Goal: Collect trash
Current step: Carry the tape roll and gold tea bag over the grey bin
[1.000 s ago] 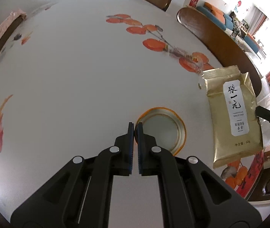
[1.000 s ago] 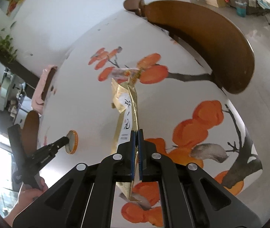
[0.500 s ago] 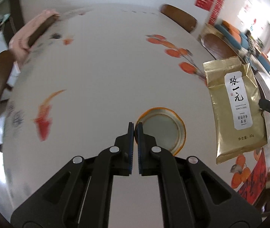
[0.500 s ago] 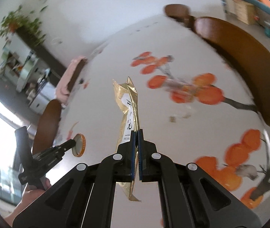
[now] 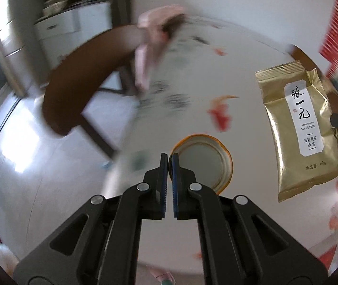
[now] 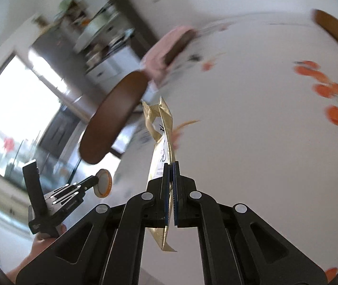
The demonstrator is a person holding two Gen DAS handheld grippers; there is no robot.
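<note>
Blurred bg, left tool (image 5: 169, 158) pinching orange lid (image 5: 202, 161) rim, right tool (image 6: 171, 166) pinching gold pouch (image 6: 163, 142) edge-on

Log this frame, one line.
left gripper: shut on lid | right gripper: shut on gold packet | both lifted above table

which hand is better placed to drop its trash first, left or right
Hard to call; slightly left. The left tool pinches the orange-rimmed lid, nearer the table edge; the right tool grips the gold tea packet. No bin visible.
</note>
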